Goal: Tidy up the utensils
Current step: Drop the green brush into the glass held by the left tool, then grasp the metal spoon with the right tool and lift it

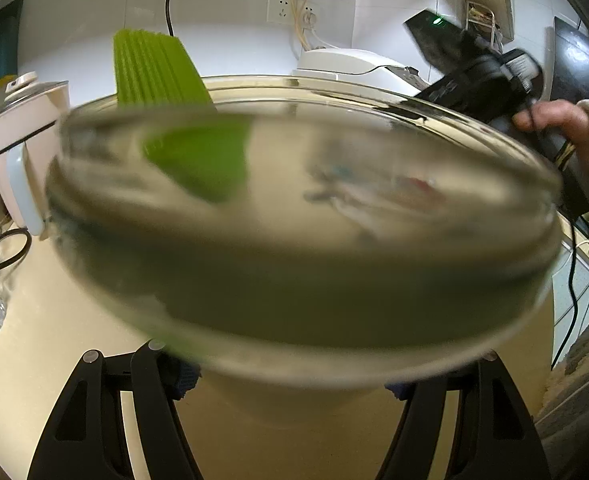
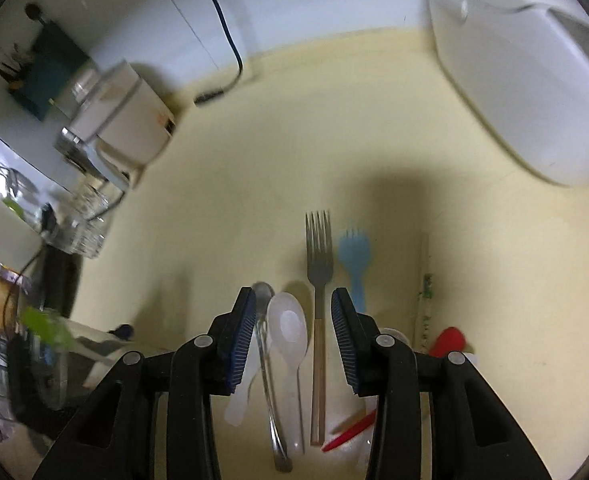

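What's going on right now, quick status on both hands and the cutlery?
Left gripper clamped on glass jar, green brush inside. Right gripper open, empty, above metal fork and clear spoon. Nothing blocking.

The left wrist view looks forward and slightly down, so close to a glass jar (image 1: 302,232) that it blurs, with the wall behind. The right wrist view looks steeply down between its fingers (image 2: 344,344) at the counter (image 2: 294,140), close above utensils. Both views share the counter and white kettle (image 1: 18,140).
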A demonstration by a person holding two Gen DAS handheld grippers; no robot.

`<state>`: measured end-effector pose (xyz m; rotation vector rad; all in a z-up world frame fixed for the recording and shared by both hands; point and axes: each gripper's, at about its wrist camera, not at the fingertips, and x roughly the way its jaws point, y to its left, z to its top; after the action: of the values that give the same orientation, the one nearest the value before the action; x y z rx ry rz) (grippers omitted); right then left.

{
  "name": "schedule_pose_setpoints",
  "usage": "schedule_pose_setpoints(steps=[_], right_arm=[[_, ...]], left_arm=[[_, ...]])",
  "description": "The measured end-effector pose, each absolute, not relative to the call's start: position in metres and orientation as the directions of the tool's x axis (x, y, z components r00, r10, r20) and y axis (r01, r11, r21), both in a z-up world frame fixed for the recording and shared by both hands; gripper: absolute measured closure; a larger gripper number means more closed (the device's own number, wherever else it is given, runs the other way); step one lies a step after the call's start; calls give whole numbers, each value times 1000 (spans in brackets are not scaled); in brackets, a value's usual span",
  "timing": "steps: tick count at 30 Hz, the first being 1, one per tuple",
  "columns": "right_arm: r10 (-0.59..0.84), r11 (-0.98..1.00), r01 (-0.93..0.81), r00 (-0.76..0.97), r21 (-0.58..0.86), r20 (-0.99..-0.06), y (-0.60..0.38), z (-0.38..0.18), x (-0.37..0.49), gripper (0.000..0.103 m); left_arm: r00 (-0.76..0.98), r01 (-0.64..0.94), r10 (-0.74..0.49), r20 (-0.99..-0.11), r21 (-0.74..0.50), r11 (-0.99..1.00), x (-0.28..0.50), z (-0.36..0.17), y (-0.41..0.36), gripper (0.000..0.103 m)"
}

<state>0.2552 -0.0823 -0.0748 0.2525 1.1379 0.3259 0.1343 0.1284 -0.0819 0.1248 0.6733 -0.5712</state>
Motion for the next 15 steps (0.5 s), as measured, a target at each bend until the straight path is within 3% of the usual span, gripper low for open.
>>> schedule_pose_setpoints(steps=[11, 15], right_arm=[[385, 915, -258, 327, 311, -863, -30, -91, 261, 63], [336, 908, -357, 303, 220, -892, 3, -101, 256, 63]], left_arm=[[626, 537, -462, -628, -81, 839, 141, -83, 133, 29], [624, 537, -464, -629, -86, 839, 143, -83, 133, 29]])
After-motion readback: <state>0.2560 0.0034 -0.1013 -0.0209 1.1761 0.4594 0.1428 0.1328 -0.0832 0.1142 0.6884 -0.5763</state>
